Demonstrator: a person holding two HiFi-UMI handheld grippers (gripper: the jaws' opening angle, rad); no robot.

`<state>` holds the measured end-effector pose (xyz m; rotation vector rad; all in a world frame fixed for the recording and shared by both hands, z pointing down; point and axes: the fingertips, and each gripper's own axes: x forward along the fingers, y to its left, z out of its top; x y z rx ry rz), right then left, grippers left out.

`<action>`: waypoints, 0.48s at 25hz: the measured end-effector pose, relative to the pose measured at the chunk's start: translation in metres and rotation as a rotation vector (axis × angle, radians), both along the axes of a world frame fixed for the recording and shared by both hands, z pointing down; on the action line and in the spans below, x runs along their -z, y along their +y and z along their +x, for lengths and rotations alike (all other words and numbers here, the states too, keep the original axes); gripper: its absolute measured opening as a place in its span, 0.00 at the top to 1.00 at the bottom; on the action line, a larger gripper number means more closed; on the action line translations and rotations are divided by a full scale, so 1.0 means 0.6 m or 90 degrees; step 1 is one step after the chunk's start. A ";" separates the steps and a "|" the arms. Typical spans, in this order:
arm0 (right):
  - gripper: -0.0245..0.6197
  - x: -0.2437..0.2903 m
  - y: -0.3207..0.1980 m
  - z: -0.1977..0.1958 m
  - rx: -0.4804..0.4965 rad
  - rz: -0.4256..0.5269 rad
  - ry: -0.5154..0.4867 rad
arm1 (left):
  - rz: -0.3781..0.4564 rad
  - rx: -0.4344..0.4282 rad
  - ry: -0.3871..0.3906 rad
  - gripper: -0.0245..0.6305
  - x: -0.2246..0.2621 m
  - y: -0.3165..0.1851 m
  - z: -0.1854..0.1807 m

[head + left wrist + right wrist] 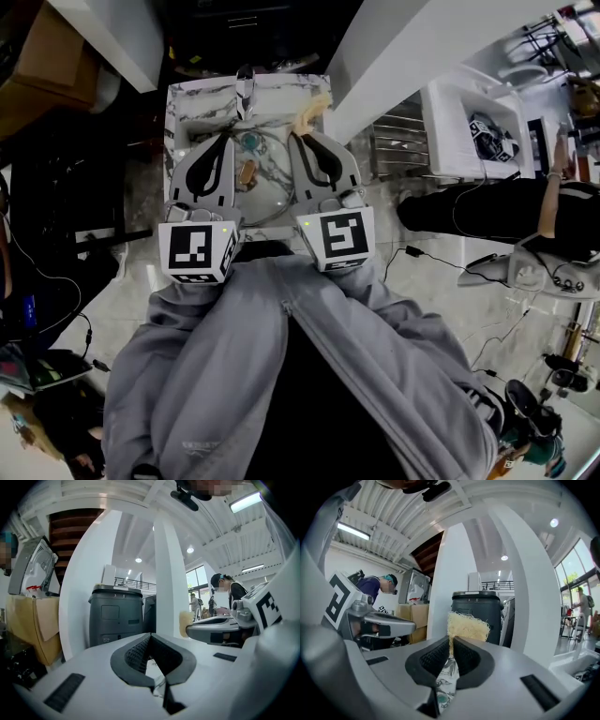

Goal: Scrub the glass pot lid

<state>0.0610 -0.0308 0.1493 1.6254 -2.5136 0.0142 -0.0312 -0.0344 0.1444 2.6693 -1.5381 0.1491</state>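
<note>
While it lies in the white marble-patterned sink at the far middle of the scene, the round clear glass pot lid shows a brown knob at its centre and is touched by neither gripper.

- Chrome tap: on the far rim of the sink, beyond the lid.
- Left gripper: grey, with black ribbed pads, raised over the left side of the lid; jaws pressed fully together, nothing between them.
- Right gripper: same build, raised over the right side of the lid; jaws pinched on a straw-coloured fibrous scrub pad, which sticks out past the tips.
- Grey sweatshirt sleeves: near edge, behind both marker cubes.
- Dark grey lidded bin: far, beside a white column.
- Brown cardboard box: far left.
- Person in a dark cap: standing, far right.
</note>
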 end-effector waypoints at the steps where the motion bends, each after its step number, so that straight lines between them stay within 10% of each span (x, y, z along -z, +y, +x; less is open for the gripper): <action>1: 0.89 -0.004 0.003 0.001 -0.003 -0.002 -0.007 | -0.002 0.001 -0.001 0.95 -0.005 0.001 0.001; 12: 0.89 -0.039 0.014 -0.007 -0.003 -0.017 -0.019 | -0.031 0.005 0.000 0.95 -0.041 0.017 0.006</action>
